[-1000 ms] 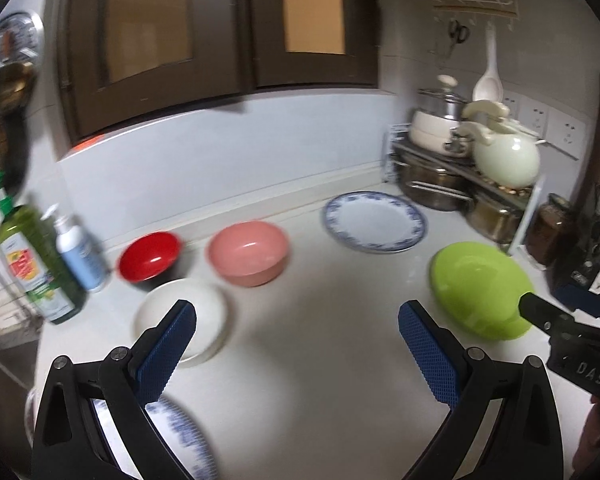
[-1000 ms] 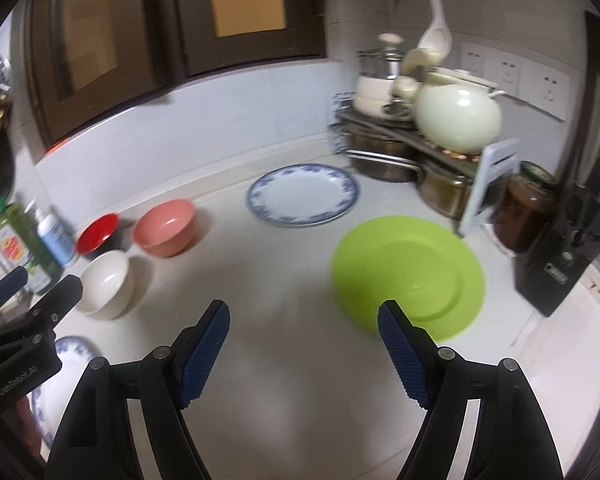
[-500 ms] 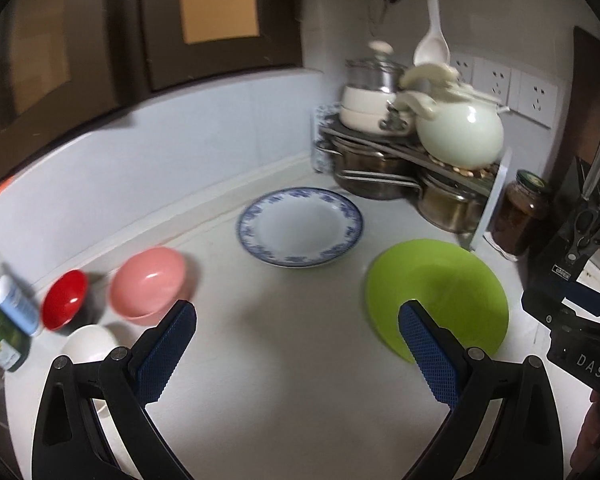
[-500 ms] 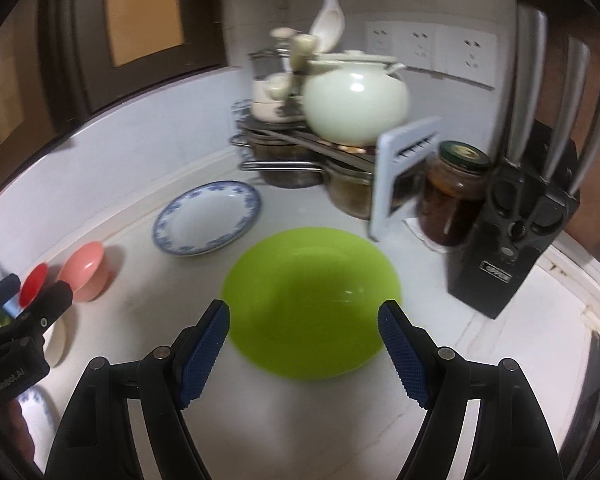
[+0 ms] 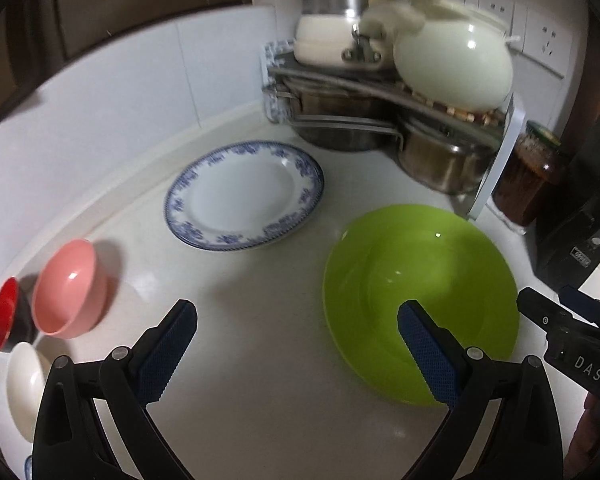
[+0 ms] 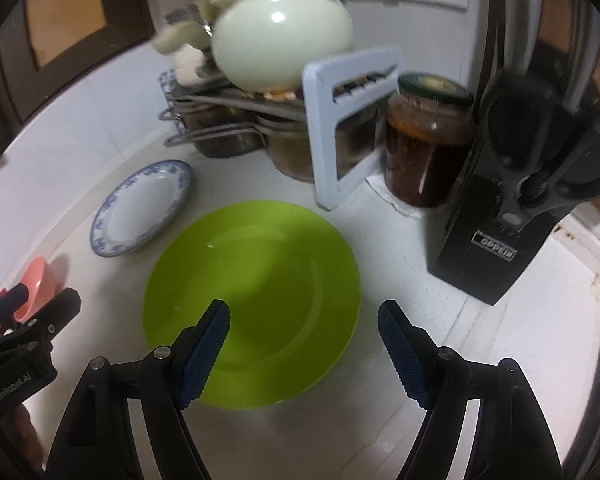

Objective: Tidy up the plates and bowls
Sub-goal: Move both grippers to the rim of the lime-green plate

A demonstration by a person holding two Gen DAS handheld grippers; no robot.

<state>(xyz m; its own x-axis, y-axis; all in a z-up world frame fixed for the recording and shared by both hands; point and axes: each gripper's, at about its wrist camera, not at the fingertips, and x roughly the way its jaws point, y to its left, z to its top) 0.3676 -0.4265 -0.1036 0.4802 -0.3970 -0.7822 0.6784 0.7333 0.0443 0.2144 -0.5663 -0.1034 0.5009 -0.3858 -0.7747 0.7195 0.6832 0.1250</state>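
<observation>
I've got the green plate [image 6: 256, 300] flat on the white desk [image 5: 260, 400], round, glossy plastic, right under both my tools. Right gripper [image 6: 304, 344]: jaws spread wide, empty, one blue ribbed pad above the plate, the other past its rim. Left gripper [image 5: 296, 348]: jaws wide apart too, holding nothing. Its body reads "GenRobot.AI" in the right view; "DAS" shows on the right one. Counting: two plates, the second a blue-patterned plate [image 5: 244, 194] of white ceramic just beside the green. Three bowls at far left: pink bowl [image 5: 66, 290], red bowl [image 5: 4, 326], white bowl [image 5: 26, 386]. Beyond, a metal pot rack [image 6: 236, 120], one pale round pot [image 6: 280, 36], one dark-filled jar [image 6: 424, 156], and a black knife block [image 6: 500, 208]; its label is too blurred to read.
</observation>
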